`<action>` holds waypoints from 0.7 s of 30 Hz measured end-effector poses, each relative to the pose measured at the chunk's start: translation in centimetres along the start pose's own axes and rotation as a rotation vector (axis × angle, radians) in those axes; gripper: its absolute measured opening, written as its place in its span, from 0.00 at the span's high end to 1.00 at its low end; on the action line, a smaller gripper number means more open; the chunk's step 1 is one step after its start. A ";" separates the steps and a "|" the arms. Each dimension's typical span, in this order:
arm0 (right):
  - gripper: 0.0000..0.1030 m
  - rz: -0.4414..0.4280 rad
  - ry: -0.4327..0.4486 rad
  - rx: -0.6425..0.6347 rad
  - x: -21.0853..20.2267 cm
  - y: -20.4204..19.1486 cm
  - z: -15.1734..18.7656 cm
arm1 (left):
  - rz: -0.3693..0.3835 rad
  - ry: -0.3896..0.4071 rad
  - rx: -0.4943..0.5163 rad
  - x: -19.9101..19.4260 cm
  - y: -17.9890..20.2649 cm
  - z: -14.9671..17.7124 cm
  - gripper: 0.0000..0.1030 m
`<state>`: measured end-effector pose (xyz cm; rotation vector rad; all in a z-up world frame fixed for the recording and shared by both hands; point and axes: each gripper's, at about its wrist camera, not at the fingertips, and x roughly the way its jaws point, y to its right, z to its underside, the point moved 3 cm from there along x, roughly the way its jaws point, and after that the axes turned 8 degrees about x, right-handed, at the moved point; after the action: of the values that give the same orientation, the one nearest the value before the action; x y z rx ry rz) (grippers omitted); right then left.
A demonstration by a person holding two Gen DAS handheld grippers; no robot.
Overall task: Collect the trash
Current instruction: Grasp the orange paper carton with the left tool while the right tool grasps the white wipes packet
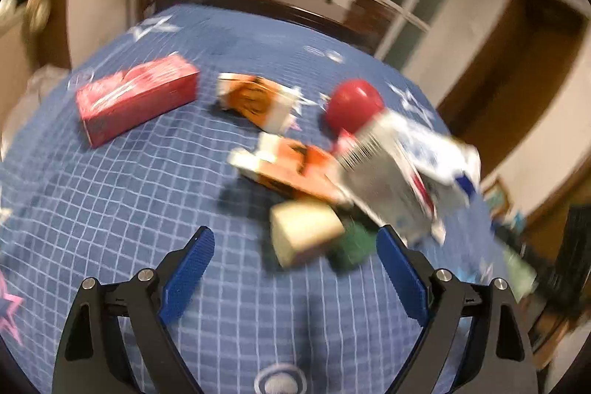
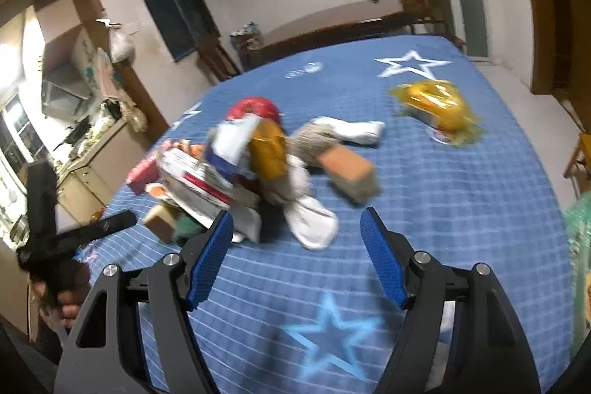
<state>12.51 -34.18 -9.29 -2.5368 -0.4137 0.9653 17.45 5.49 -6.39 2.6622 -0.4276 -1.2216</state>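
Trash lies scattered on a blue checked bedspread (image 1: pixel 147 202). In the left wrist view I see a red carton (image 1: pixel 136 98), two orange-and-white wrappers (image 1: pixel 258 98) (image 1: pixel 291 168), a red round lid (image 1: pixel 354 106), a white printed bag (image 1: pixel 406 172), a beige block (image 1: pixel 306 231) and a green object (image 1: pixel 351 246). My left gripper (image 1: pixel 295 246) is open and empty just before the beige block. In the right wrist view the pile (image 2: pixel 229 168), a white sock (image 2: pixel 314 220), a brown block (image 2: pixel 351 172) and a yellow wrapper (image 2: pixel 439 106) show. My right gripper (image 2: pixel 295 231) is open and empty above the sock.
The left gripper's handle (image 2: pixel 55 235) shows at the left of the right wrist view. A wooden headboard (image 1: pixel 277 2) lies beyond the bed. A cluttered counter (image 2: pixel 85 143) stands left of the bed. A green item (image 2: pixel 580 231) sits at the bed's right edge.
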 end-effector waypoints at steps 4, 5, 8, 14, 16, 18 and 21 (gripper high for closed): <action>0.34 -0.026 0.005 -0.012 1.4 -1.6 -1.0 | -0.017 -0.002 -0.114 1.4 -2.4 -2.1 0.13; 0.34 -0.037 0.003 -0.009 1.8 -1.8 -1.2 | -0.006 -0.012 -0.143 2.0 -2.7 -2.6 0.13; 0.34 -0.075 0.000 0.002 2.7 -2.5 -1.8 | 0.039 -0.053 -0.229 3.8 -3.2 -3.3 0.13; 0.46 -0.125 -0.014 -0.022 4.4 -3.8 -2.7 | 0.090 -0.103 -0.292 5.9 -3.2 -4.3 0.19; 0.57 -0.129 -0.019 -0.019 5.0 -3.8 -2.9 | 0.107 -0.115 -0.301 6.6 -3.1 -4.6 0.24; 0.69 -0.135 -0.019 -0.014 5.5 -3.7 -3.0 | 0.107 -0.120 -0.295 7.0 -3.3 -4.3 0.33; 0.74 -0.151 -0.010 -0.002 5.6 -3.5 -2.7 | 0.121 -0.125 -0.291 7.5 -3.3 -4.2 0.58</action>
<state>17.91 -29.57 -8.97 -2.4620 -0.6001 0.9215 25.93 6.32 -9.94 2.2930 -0.3895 -1.3067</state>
